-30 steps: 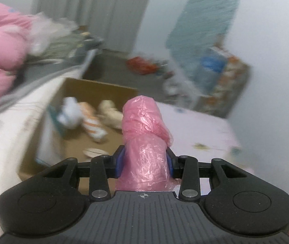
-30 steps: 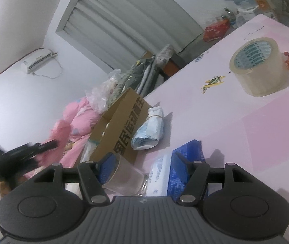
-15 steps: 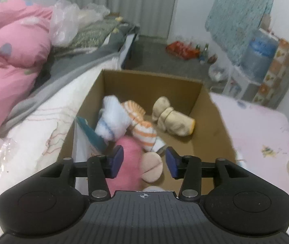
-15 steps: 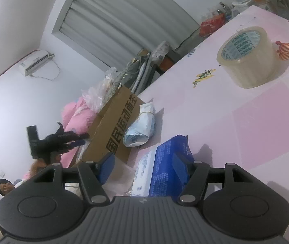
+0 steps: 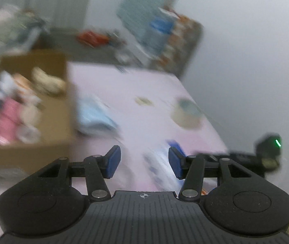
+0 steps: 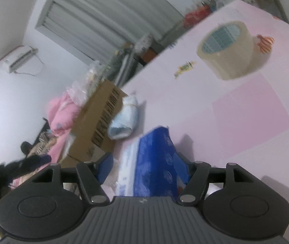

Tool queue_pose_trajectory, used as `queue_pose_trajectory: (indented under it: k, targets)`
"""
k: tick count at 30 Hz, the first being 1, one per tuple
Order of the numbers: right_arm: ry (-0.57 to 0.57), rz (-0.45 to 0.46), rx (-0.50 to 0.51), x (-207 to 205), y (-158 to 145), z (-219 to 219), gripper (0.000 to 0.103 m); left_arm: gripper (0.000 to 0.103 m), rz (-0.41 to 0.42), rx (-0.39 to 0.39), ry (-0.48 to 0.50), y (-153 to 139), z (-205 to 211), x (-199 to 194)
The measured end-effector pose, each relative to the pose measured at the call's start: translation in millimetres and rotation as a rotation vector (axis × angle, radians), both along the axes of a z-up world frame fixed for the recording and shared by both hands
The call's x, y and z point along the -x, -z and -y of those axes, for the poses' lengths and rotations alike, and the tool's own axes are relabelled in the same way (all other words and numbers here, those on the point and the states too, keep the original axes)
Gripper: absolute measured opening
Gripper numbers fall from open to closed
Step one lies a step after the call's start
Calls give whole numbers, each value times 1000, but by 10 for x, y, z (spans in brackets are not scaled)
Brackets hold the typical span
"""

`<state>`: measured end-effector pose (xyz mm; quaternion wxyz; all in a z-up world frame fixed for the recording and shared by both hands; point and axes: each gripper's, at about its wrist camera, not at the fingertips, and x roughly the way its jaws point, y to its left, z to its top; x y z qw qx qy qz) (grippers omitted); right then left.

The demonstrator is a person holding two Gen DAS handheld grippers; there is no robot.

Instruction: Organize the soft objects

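My left gripper (image 5: 144,161) is open and empty above the pink table (image 5: 144,93); this view is blurred. The cardboard box (image 5: 63,109) at the left holds the pink bagged bundle (image 5: 7,120) and several rolled socks (image 5: 46,81). A light blue soft roll (image 5: 95,116) lies on the table beside the box, also in the right wrist view (image 6: 124,120). My right gripper (image 6: 144,170) is open around a blue and white soft pack (image 6: 154,162); its jaws stand on either side of it.
A roll of clear packing tape (image 6: 232,50) stands on the table at the far right, also in the left wrist view (image 5: 187,111). A bed with pink bedding (image 6: 60,111) lies beyond the box (image 6: 101,122). The wall runs along the table's right edge.
My left gripper let go of the pink bundle into the box, then swung right over the table, open. My right gripper moved closer around the blue pack.
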<state>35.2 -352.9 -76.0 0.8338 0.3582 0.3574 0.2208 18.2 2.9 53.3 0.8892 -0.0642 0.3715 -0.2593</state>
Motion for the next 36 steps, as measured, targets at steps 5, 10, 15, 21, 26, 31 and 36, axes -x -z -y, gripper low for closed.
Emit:
queue_pose_trajectory:
  k: [5,10,15,21,26,31,36]
  targets:
    - [-22,-75,22,-55,80,-12,68,52,-114,-23,130,453,537,77]
    - [-54,-107,14,-174,113,-32,69,60,-154,-77,170,831,912,88]
    - [-88,-119,5,-298,137,-88,69,68,-129,-106,145,950,1029,-5]
    - [-131,-135,28,-376,205,-220,69,71,-171,-73,143,1087,1076,-186]
    - [-123,-109,49,-314,166,-230,65,72,-171,-62,138,1107,1099,-202]
    - [-106,-92,82,-175,9,-254,64,72,-166,-36,142,1022,1081,-96]
    - [-97,-6,124,-9,-439,-344,64,72,-84,4,140,698,987,87]
